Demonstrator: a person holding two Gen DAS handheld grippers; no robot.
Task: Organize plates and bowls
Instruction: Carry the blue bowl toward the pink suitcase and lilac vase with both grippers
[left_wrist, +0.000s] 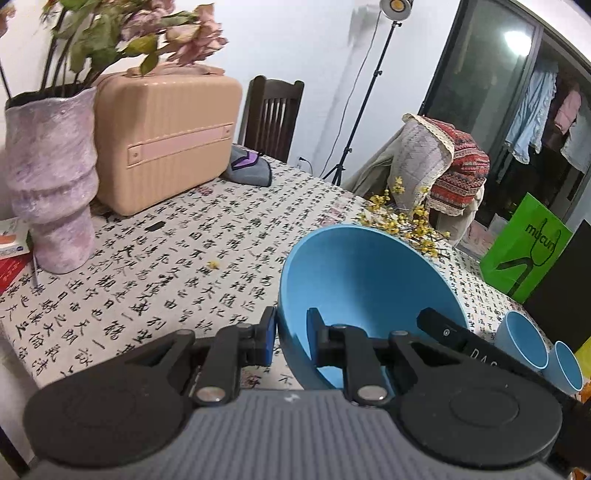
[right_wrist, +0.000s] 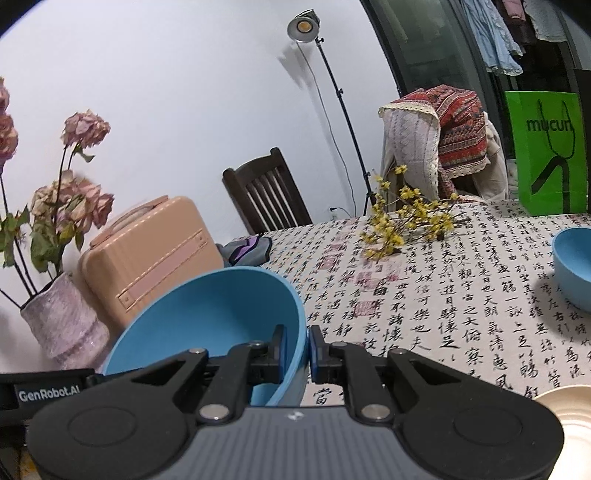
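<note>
I had both grippers clamped on one large blue bowl (left_wrist: 369, 291), each on an opposite side of its rim. The left gripper (left_wrist: 291, 338) was closed on the bowl's left wall, one pad outside and one inside; the right gripper (right_wrist: 297, 349) was closed on the right wall in the same manner. The bowl sat tilted, its opening turned toward the cameras, above the table (left_wrist: 184, 266), which was covered with a calligraphy-print cloth; I could not tell whether its base touched the cloth. In the left wrist view, two small blue cups (left_wrist: 524, 343) stood side by side near the table's right edge, close to the right gripper's body. In the right wrist view, a second blue bowl (right_wrist: 574, 266) stood upright toward the right edge, and part of a cream plate (right_wrist: 569, 417) showed at the near right corner. A sprig of yellow flowers (right_wrist: 406, 218) lay near the far edge. A peach case (left_wrist: 162, 140) and a lilac vase (left_wrist: 51, 177) of dried flowers stood at the far left corner. A green bag (right_wrist: 546, 151) stood at the far right corner.
</note>
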